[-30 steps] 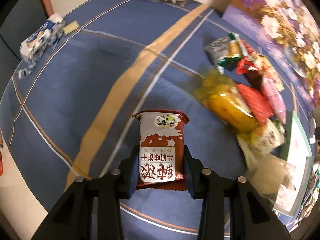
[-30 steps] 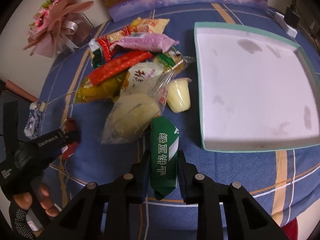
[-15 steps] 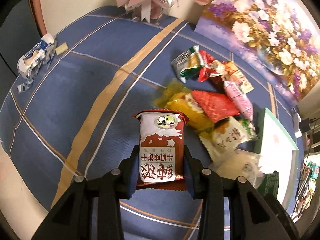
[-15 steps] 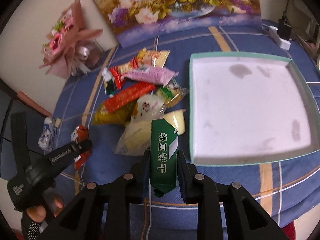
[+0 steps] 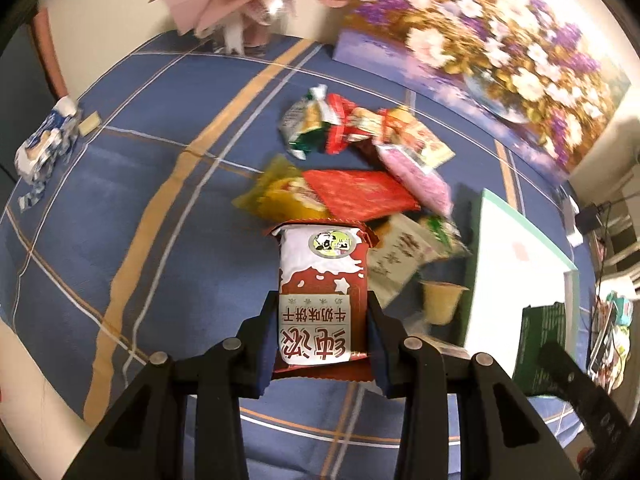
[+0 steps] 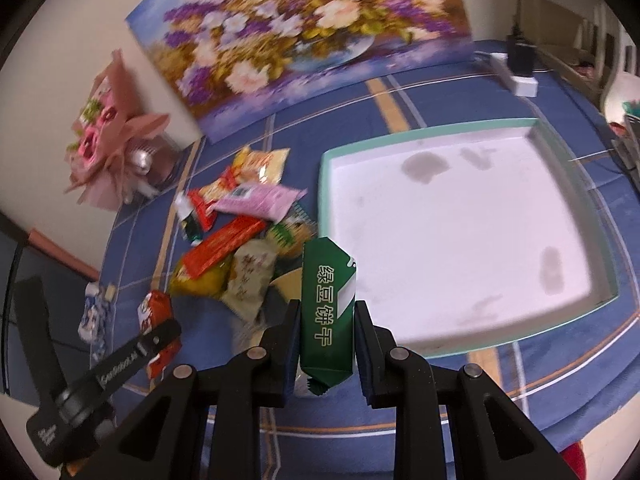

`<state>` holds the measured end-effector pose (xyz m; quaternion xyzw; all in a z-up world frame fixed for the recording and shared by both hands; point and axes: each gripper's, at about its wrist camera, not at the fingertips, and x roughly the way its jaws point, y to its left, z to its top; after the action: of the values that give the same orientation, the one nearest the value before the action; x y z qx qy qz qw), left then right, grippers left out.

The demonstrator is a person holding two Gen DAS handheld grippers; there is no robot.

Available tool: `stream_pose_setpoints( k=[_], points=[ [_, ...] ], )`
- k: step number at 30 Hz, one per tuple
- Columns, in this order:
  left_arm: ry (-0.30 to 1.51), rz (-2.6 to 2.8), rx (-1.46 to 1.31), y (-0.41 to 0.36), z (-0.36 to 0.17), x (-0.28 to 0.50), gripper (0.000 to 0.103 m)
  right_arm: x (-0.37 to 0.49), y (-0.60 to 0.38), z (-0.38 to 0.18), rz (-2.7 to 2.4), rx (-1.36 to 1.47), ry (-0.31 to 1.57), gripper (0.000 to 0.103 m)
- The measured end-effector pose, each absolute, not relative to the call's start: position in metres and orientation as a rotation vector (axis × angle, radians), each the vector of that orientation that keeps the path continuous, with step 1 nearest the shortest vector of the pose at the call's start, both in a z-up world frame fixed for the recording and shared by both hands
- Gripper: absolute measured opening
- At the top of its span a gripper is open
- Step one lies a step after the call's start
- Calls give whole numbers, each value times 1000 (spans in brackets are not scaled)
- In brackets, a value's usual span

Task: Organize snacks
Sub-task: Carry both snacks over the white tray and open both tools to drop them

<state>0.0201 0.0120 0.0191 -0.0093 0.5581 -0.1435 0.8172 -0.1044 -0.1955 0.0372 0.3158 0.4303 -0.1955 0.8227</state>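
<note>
Each hand-held gripper clamps a snack — red-and-white packet (image 5: 322, 296) left, green packet (image 6: 328, 312) right.

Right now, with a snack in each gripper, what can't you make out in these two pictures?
- Left wrist view: the heap of snacks is motion-blurred, labels unreadable; the red-and-white packet hides part of it.
- Left wrist view: the white tray shows edge-on, its floor barely visible.
- Right wrist view: the green packet covers the yellow item behind.
</note>
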Motion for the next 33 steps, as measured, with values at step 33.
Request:
stream_pose_setpoints(
  k=[33],
  points=[
    [1204, -557, 301, -232, -15, 0, 41, -167, -362, 5, -917, 789, 893, 26]
  ],
)
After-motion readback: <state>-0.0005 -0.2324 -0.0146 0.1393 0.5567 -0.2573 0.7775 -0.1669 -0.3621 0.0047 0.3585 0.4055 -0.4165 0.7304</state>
